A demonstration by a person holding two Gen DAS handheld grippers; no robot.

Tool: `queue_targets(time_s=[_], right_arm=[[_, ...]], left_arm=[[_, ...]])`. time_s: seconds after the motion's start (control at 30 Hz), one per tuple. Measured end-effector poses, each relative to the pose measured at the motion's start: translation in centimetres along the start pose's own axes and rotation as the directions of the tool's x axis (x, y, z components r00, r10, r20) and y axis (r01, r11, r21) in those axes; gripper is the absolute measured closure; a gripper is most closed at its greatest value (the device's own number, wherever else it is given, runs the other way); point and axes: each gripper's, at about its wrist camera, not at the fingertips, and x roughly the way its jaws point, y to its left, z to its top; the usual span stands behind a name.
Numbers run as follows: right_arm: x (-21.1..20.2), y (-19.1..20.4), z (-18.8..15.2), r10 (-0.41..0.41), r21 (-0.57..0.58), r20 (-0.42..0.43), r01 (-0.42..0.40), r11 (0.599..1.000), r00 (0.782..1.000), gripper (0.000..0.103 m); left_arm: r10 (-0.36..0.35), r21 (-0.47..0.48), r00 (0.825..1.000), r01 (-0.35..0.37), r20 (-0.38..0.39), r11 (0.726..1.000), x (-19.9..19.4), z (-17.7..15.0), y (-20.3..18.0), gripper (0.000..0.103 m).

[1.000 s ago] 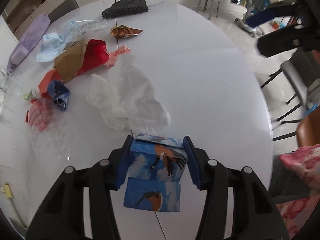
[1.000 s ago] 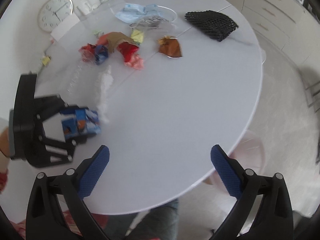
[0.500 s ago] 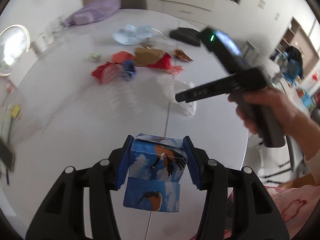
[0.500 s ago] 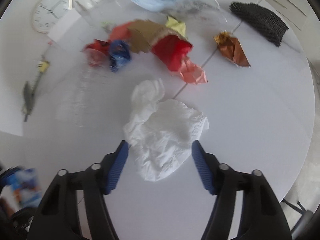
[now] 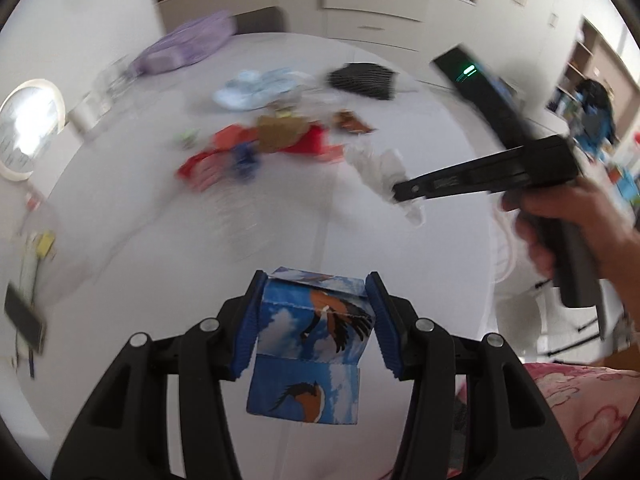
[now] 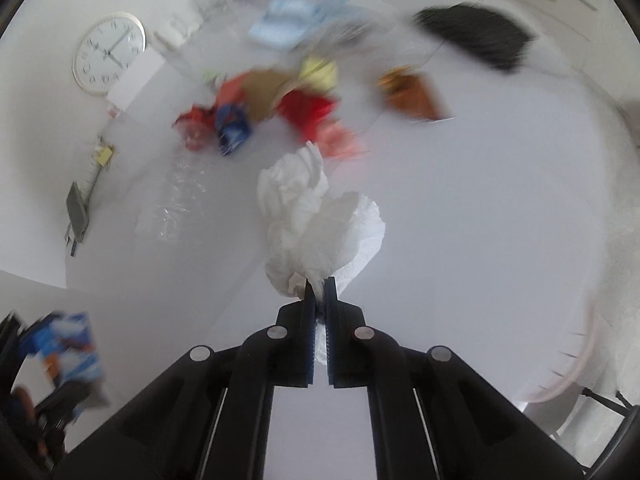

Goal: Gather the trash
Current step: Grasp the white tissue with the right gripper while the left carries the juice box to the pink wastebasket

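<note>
My left gripper (image 5: 316, 286) is shut on a blue paper carton with a bird print (image 5: 310, 340), held above the white table (image 5: 420, 128). The same carton (image 6: 68, 354) shows blurred at the lower left of the right wrist view. My right gripper (image 6: 319, 286) is shut on a crumpled white tissue (image 6: 316, 216), which bunches up ahead of the pads. From the left wrist view that tissue (image 5: 376, 166) hangs at the tip of the right gripper (image 5: 402, 194), held by a hand (image 5: 568, 216). A heap of coloured wrappers (image 6: 280, 104) lies further back.
A crushed clear plastic bottle (image 6: 180, 204) lies left of the tissue. A brown foil wrapper (image 6: 412, 92), a black mesh pad (image 6: 476, 38), light blue masks (image 6: 296, 20) and a purple bag (image 5: 184, 46) sit towards the far side. A wall clock (image 6: 108, 52) lies at left.
My right gripper came down over the white tissue and shut on it. My left gripper rose and rolled with the carton still in its grip.
</note>
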Motion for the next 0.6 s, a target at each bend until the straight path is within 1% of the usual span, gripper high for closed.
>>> queue_targets(time_s=[0.07,0.1,0.17,0.2,0.23,0.27,0.3,0.33,0.4,0.43,0.5,0.53,0.57,0.6], right_arm=[[-4.0,-3.6,-1.3,-0.068,0.018,0.037,0.067,0.998,0.997,0.098],[-5.5,-5.3,-2.0,-0.093,0.035,0.045,0.092,0.995,0.995,0.098],[-8.0,-8.5,-3.4,-0.140,0.086,0.047,0.135,0.987,0.989,0.098],[-9.3,-11.2,-4.4,-0.170,0.121,0.037,0.164,0.979,0.985,0.098],[-10.5,-13.7,-5.3,-0.198,0.150,0.026,0.192,0.970,0.980,0.098],[-11.3,-15.2,-5.9,-0.214,0.167,0.025,0.207,0.964,0.977,0.098],[-12.6,-17.8,-6.7,-0.226,0.189,0.021,0.218,0.958,0.974,0.098],[-13.3,-19.8,-7.1,-0.228,0.200,0.015,0.221,0.955,0.974,0.098],[-14.4,-23.7,-7.7,-0.235,0.207,-0.011,0.232,0.950,0.972,0.097],[-14.9,-25.3,-7.8,-0.233,0.201,-0.019,0.232,0.952,0.972,0.097],[-15.5,-28.3,-7.9,-0.225,0.175,-0.032,0.227,0.958,0.974,0.095],[-15.7,-29.3,-7.9,-0.220,0.162,-0.033,0.223,0.961,0.975,0.095],[-15.8,-30.6,-7.8,-0.211,0.142,-0.039,0.214,0.966,0.977,0.095],[-15.7,-30.7,-7.7,-0.204,0.129,-0.043,0.208,0.969,0.978,0.094]], left_arm=[[-0.061,0.055,0.998,0.060,0.009,0.997,0.7,1.8,-3.6,0.054],[-0.104,0.083,0.995,0.103,0.011,0.991,1.2,2.8,-5.6,0.054],[-0.180,0.143,0.984,0.177,0.005,0.974,2.6,4.8,-9.9,0.054],[-0.211,0.172,0.977,0.208,-0.001,0.963,3.4,5.7,-11.9,0.054],[-0.263,0.206,0.965,0.261,-0.018,0.943,4.7,7.1,-15.0,0.054],[-0.289,0.216,0.957,0.289,-0.032,0.933,5.5,7.8,-16.7,0.054],[-0.316,0.226,0.948,0.318,-0.046,0.921,6.6,8.7,-18.6,0.054],[-0.356,0.234,0.932,0.362,-0.068,0.902,8.1,9.7,-21.0,0.054],[-0.375,0.220,0.919,0.393,-0.120,0.893,11.2,11.5,-25.2,0.054],[-0.387,0.216,0.911,0.410,-0.139,0.886,12.3,11.9,-26.5,0.054],[-0.394,0.196,0.902,0.424,-0.176,0.884,14.5,12.7,-28.9,0.052],[-0.394,0.186,0.897,0.430,-0.203,0.883,15.8,13.1,-30.2,0.048],[-0.383,0.179,0.897,0.423,-0.219,0.889,16.6,13.3,-31.0,0.041],[-0.370,0.169,0.900,0.411,-0.230,0.896,17.3,13.5,-31.7,0.038]])
